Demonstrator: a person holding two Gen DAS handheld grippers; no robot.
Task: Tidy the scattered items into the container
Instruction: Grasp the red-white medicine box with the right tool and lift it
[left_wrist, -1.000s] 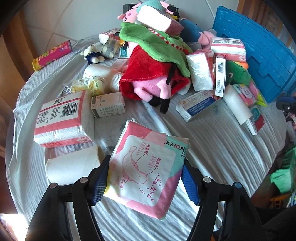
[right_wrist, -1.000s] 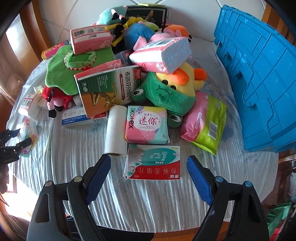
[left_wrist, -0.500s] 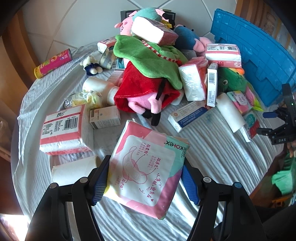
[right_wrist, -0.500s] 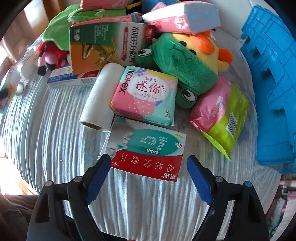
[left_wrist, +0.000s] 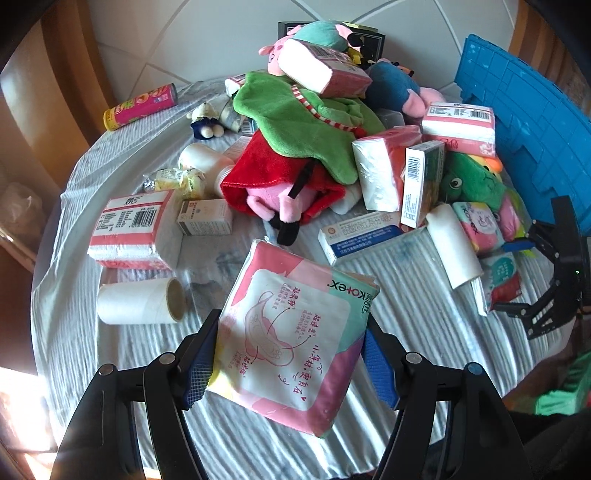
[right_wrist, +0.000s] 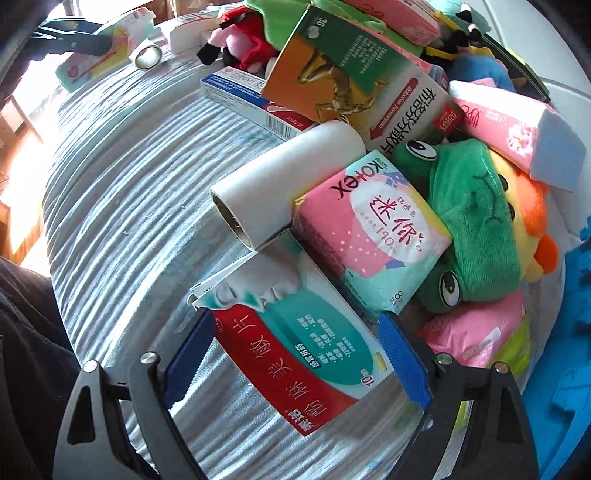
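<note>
Left claw (left_wrist: 288, 354) is clenched on the pink Kotex pack (left_wrist: 295, 332), carried clear above the bench (left_wrist: 388, 280). Right claw (right_wrist: 295, 354) is released, jaws opening, straddling the red-and-teal flat box (right_wrist: 295, 343); box sits between the pads but no pad is seen pressing on it.

Step in hand, as judged: right claw grasps the flat box while the left pack is routed to the blue crate (left_wrist: 524, 122).

To be done well:
- Flat box lies askew to the jaws; the claw is better rolled so the pads meet the two long edges squarely.
- The far corner of the box is tucked under the small Kotex pack (right_wrist: 373, 232) and touches the white roll (right_wrist: 280, 184). Box should be lifted toward the near edge first, or both neighbours get dragged.
- Thin box, low on the cloth: pads must go right down, cloth not to be pinched.

Containers: only the blue crate is seen, at the right edge of the bench, just beside the frog plush (right_wrist: 476, 221). Only its outer ribbed wall shows; its inside is hidden, contents cannot be told.
</note>
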